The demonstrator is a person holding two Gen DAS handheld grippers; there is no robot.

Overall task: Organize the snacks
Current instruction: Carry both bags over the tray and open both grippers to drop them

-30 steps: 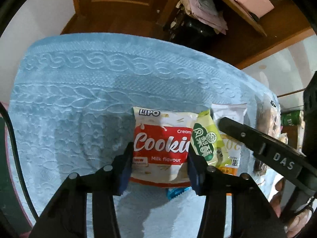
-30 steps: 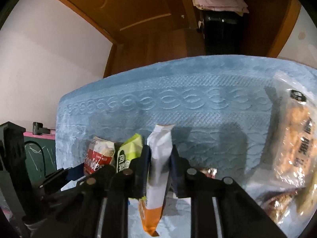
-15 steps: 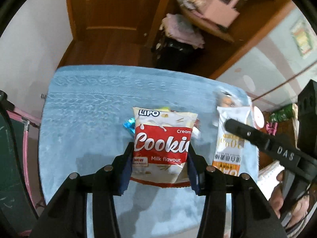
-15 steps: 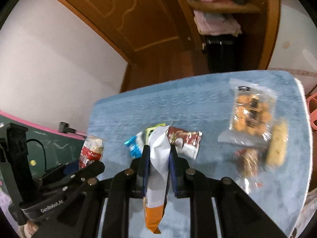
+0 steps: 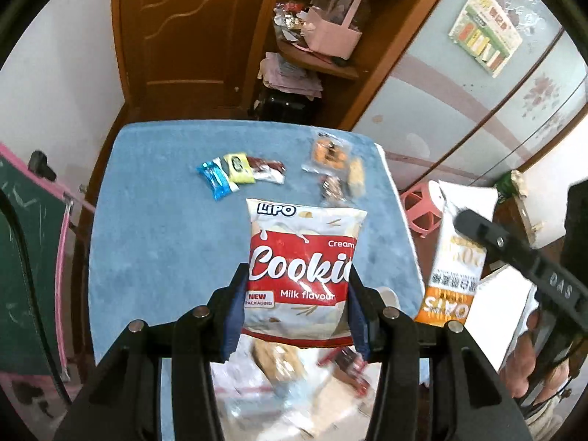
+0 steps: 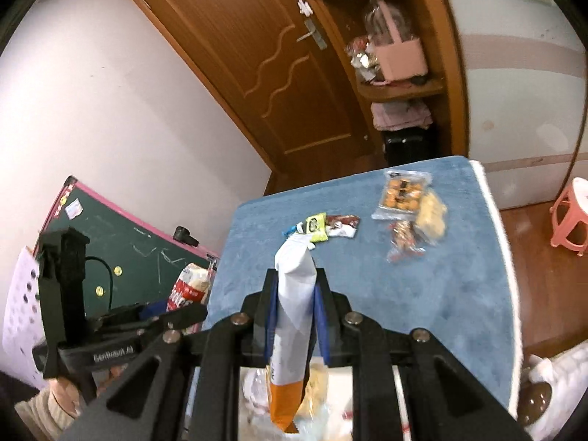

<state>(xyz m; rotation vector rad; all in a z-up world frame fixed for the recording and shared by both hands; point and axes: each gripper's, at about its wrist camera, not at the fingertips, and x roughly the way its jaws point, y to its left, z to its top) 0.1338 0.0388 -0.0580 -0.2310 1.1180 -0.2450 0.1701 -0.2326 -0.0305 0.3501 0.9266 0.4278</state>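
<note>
My left gripper (image 5: pixel 294 305) is shut on a red and white Lipo cream cookie bag (image 5: pixel 299 272), held high above the blue table (image 5: pixel 158 242). My right gripper (image 6: pixel 294 319) is shut on a white and orange oats packet (image 6: pixel 294 316), which hangs edge-on between the pads; that same oats packet (image 5: pixel 455 257) shows at the right of the left wrist view. Small wrapped snacks (image 5: pixel 239 172) lie in a row at the far middle of the table. A clear bag of round biscuits (image 6: pixel 402 193) and other clear packets (image 6: pixel 408 242) lie at the far right.
Blurred packets in a pale container (image 5: pixel 290 378) show below both grippers at the near edge. A green chalkboard (image 6: pixel 121 253) leans at the left. A pink stool (image 6: pixel 571 217) stands on the wooden floor to the right. A brown door (image 5: pixel 183 25) and shelves (image 5: pixel 330 36) lie beyond.
Both grippers have risen and pulled back from the table, each keeping its packet. The small snacks that were right beside the fingers now lie far below on the cloth.
</note>
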